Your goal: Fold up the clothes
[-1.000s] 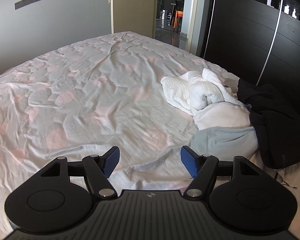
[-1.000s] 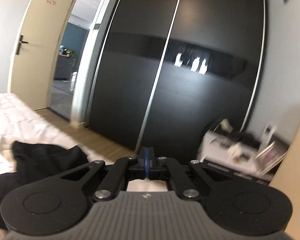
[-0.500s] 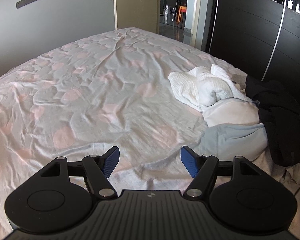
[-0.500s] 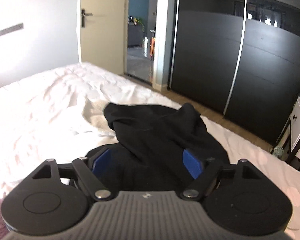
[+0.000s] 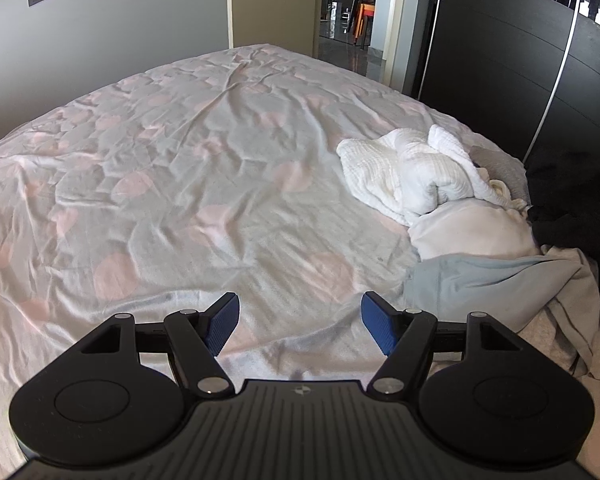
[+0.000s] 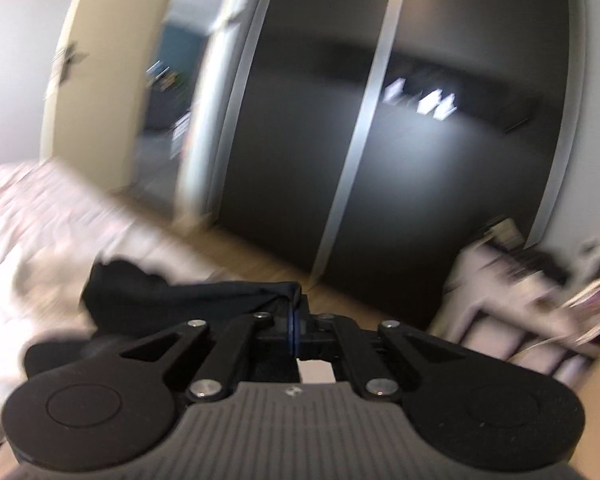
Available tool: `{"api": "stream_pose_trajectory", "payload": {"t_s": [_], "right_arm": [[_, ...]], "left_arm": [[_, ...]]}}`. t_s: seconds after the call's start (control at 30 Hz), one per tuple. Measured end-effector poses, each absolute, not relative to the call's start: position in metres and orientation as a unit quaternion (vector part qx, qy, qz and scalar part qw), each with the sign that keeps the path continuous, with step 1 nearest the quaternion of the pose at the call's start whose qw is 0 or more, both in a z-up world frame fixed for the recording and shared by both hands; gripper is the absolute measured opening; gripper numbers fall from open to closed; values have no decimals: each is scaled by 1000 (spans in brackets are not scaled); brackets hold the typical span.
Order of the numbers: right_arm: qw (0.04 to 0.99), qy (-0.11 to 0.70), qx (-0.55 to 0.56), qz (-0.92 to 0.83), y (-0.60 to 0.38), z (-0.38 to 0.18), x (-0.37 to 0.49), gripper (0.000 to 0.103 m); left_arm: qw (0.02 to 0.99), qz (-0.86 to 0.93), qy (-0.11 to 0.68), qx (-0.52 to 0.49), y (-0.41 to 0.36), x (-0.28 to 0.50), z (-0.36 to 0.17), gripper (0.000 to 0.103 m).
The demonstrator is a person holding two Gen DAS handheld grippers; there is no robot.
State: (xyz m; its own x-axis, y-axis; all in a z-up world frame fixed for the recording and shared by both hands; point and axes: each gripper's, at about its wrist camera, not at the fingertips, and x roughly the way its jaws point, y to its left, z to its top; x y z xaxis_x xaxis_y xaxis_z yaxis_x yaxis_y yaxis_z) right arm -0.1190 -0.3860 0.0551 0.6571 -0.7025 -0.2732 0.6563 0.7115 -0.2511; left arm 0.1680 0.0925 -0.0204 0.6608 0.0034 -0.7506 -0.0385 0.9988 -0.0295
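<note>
A pile of clothes lies on the right side of the bed (image 5: 180,160): a white knitted garment (image 5: 412,176), a cream one (image 5: 472,232), a grey-blue one (image 5: 480,284) and a black garment (image 5: 572,200) at the bed's edge. My left gripper (image 5: 300,320) hovers open over bare sheet, left of the pile, with nothing between its blue pads. In the blurred right wrist view my right gripper (image 6: 295,320) is shut on a corner of the black garment (image 6: 172,296). The cloth stretches taut from the pads back to the left.
A dark sliding wardrobe (image 6: 420,160) stands along the bed's right side across a strip of wooden floor. An open door (image 5: 268,0) is at the far end. A white shelf unit with clutter (image 6: 520,300) is at the right.
My right gripper stood open over the black garment half a second ago; now it is shut on the cloth's corner and has swung right toward the wardrobe. The left gripper stays open, hardly moved.
</note>
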Motion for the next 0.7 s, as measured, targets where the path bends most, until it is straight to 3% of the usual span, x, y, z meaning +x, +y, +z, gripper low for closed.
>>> {"api": "stream_pose_trajectory", "payload": {"t_s": [0.3,0.5,0.57,0.6,0.63,0.7], "right_arm": [[860,40,-124,-494,-398,163,-231,1],[831,-12,-134,-540,-395,186,-270,2],[840,19,-115,-530,-397,179,-269,9],[848,41,-102,-519,-399,175,-269,21],[860,66,-83,-499,-403,166,-266,48],[878,126,-49,-460,-406,145,-255,65]], "left_arm": [[920,-35,390,5,58,163,-2,67],[922,-57,382,14,42,157,4,67],[922,-62,382,18,39,154,5,67],[921,-62,383,20,38,153,4,67],[921,-62,384,22,38,152,4,67],[919,-60,388,26,38,152,3,67]]}}
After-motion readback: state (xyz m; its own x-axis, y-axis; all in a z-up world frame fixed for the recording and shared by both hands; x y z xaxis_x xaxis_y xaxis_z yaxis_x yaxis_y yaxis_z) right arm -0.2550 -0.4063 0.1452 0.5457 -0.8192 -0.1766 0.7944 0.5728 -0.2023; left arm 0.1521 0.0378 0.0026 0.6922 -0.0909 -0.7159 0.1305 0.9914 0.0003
